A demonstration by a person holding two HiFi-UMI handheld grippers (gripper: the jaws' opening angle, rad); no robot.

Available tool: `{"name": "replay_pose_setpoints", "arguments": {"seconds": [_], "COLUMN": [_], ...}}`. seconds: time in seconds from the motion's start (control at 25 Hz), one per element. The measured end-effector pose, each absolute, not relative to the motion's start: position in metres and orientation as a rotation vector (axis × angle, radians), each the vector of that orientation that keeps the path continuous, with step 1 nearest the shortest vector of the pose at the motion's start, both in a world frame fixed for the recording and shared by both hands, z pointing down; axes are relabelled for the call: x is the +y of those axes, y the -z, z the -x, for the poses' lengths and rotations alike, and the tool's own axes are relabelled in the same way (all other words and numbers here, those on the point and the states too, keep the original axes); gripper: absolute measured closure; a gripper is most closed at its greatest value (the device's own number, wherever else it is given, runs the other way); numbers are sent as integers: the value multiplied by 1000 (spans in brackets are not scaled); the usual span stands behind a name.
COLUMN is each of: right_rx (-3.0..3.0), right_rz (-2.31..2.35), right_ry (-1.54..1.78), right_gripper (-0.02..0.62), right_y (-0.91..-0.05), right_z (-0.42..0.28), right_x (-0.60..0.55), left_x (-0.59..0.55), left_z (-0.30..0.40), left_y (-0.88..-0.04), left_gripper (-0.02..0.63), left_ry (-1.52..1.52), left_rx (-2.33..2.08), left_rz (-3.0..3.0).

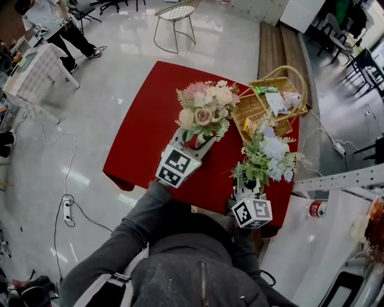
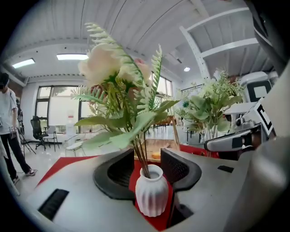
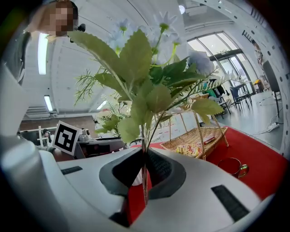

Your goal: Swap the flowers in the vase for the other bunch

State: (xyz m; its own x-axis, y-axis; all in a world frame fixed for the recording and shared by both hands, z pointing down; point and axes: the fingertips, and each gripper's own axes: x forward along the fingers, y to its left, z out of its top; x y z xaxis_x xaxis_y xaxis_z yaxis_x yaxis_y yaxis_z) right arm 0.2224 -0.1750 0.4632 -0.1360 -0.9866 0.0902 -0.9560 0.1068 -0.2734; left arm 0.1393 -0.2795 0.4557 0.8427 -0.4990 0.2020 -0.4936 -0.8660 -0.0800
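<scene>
A white ribbed vase [image 2: 151, 195] stands on the red table [image 1: 144, 138] with the pink and cream bunch [image 1: 205, 107] in it. My left gripper [image 1: 192, 143] sits around the vase with its jaws open, and a gap shows beside each pad [image 2: 118, 172]. The vase itself is hidden under the blooms in the head view. My right gripper [image 1: 249, 183] is shut on the thin stems [image 3: 144, 183] of the blue and white bunch [image 1: 271, 154]. It holds that bunch upright, just right of the vase.
A wicker basket [image 1: 273, 96] with packets stands at the table's far right corner. A small red metal cup [image 3: 232, 166] sits near it. A white shelf [image 1: 336, 210] lies right of the table. A wire chair [image 1: 177, 15] and a person [image 1: 60, 30] are farther off.
</scene>
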Motion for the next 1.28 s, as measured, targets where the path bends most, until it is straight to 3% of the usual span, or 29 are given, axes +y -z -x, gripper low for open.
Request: {"name": "replay_pose_setpoints", "arguments": {"seconds": [0.88,1.08,1.28], "right_rx": [2263,2269,2291], "right_rz": [1988,1982,1959], "right_ry": [406,408,413], "right_gripper": [566,566,566], "right_y": [-461,-462,-463], "right_z": [-222,-220,-213], "right_x": [-176,-177,-176], "left_x": [-258,-247,-233], "left_z": [-109,-97,-90], "left_y": [-473,-476,-480], "left_gripper": [431,532,578], "left_ry": [365,348,344], "left_rx": [858,929,968], "left_rz": [3055,3130,3167]}}
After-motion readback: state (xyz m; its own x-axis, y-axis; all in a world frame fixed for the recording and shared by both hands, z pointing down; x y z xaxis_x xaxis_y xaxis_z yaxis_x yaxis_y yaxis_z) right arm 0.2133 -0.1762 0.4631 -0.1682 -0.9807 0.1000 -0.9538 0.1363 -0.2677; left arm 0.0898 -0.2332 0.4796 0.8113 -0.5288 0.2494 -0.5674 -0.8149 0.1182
